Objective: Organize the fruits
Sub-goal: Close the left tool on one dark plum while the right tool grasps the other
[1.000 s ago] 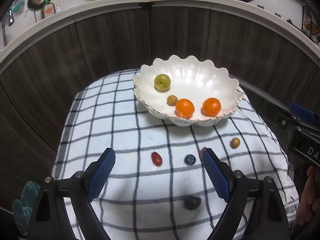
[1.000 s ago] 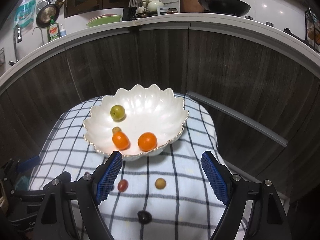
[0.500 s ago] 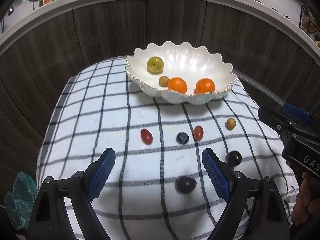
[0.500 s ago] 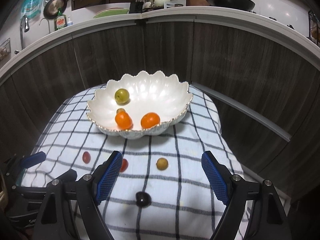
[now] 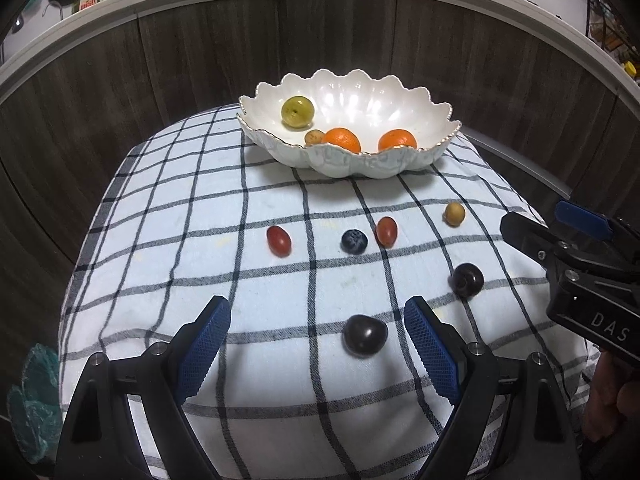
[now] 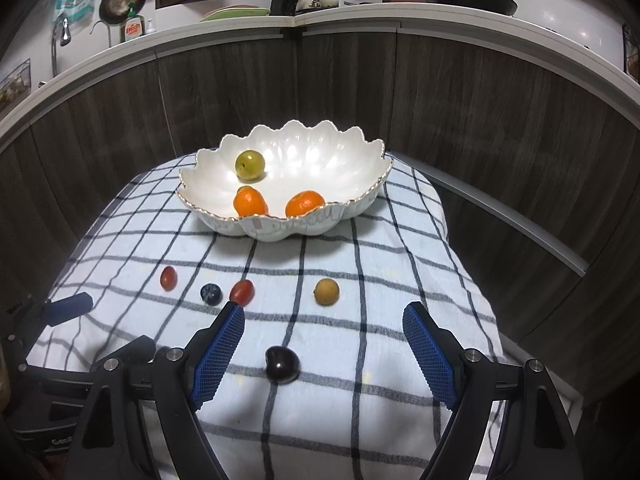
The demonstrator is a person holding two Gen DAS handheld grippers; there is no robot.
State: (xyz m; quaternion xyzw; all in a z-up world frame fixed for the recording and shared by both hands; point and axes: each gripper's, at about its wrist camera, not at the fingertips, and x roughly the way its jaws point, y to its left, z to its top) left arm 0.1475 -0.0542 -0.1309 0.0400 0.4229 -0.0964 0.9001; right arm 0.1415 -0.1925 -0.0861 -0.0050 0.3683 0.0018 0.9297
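Both grippers, left gripper [image 5: 316, 334] and right gripper [image 6: 324, 340], are hovering with fingers apart, each framing a dark fruit [image 5: 365, 336] on the checked cloth [image 5: 200, 240].

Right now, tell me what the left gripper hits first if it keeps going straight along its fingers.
Most likely the dark plum, lying on the checked cloth between the open left gripper fingers; depth is uncertain.

Dim indoor light from overhead glares off the white bowl [image 5: 420, 100] and leaves soft shadows on the checked cloth [image 5: 160, 240]; fisheye bends the dark edges
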